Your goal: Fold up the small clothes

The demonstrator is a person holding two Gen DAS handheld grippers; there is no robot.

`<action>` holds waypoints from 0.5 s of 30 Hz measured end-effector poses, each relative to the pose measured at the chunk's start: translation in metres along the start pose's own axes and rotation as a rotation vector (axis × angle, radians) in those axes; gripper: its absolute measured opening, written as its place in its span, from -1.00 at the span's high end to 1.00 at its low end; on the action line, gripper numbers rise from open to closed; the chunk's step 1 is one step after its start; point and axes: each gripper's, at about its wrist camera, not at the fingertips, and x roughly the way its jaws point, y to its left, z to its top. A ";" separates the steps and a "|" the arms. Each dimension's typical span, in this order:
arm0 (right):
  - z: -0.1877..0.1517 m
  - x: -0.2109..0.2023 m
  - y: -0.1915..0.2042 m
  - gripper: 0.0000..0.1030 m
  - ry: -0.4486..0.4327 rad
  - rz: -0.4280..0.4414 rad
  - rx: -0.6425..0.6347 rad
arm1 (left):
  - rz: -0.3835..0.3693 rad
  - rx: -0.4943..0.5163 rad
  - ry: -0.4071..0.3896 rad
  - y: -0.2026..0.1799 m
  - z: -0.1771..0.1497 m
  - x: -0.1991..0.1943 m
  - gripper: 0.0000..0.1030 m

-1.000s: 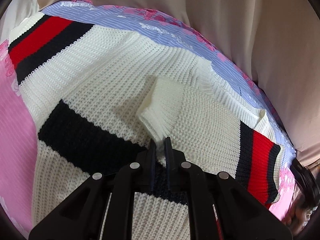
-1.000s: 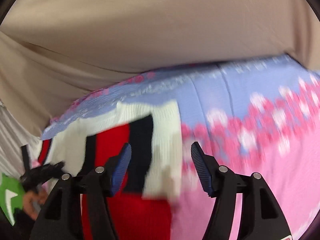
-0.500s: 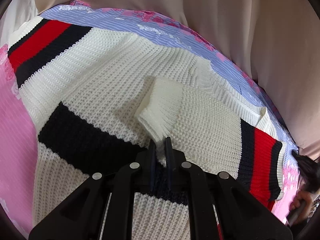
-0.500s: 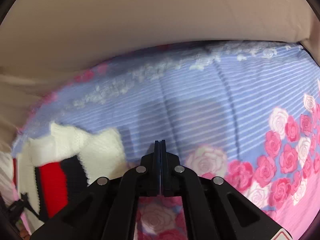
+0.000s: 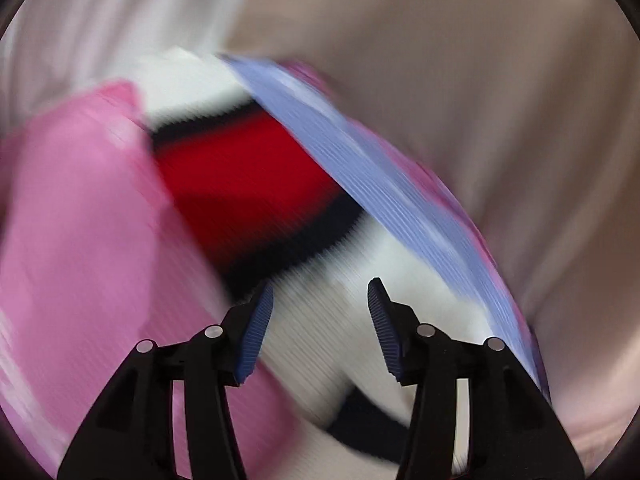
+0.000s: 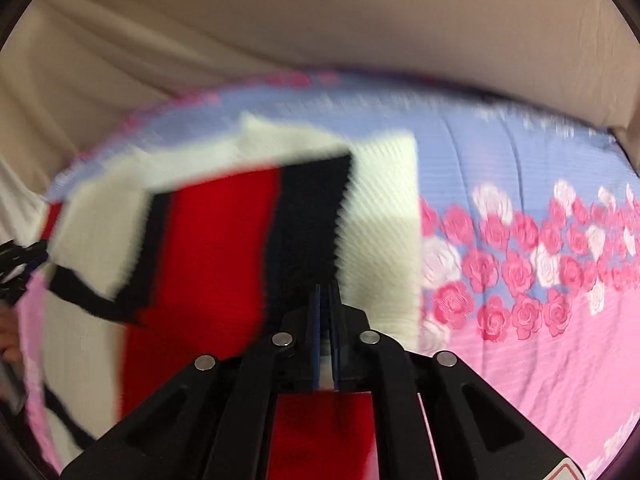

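The knitted sweater (image 6: pixel 224 240) — ribbed white wool with broad red and black bands — lies on a bedspread (image 6: pixel 520 272) printed with pink roses over lilac stripes, beige cloth (image 6: pixel 320 20) behind. The right gripper (image 6: pixel 326 312) has its jaws almost together and opening slightly, pinching a fold of the sweater's edge. The left gripper (image 5: pixel 320 320) is opening, its ridged blue pads (image 5: pixel 256 332) apart above blurred white knit, gripping nothing.

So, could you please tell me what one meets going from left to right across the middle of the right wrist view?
White knit of the sweater → its red stripe → black stripe → white cuff → rose-print sheet.
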 end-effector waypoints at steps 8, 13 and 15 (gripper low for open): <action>-0.027 -0.031 0.047 0.39 0.059 0.050 -0.058 | 0.193 -0.195 0.005 0.109 0.108 0.066 0.12; -0.043 -0.030 0.074 0.31 0.114 0.034 -0.111 | 0.156 -0.220 -0.037 0.098 0.119 0.063 0.88; -0.046 -0.031 0.078 0.26 0.121 0.031 -0.118 | 0.143 -0.036 -0.128 0.044 0.115 0.035 0.88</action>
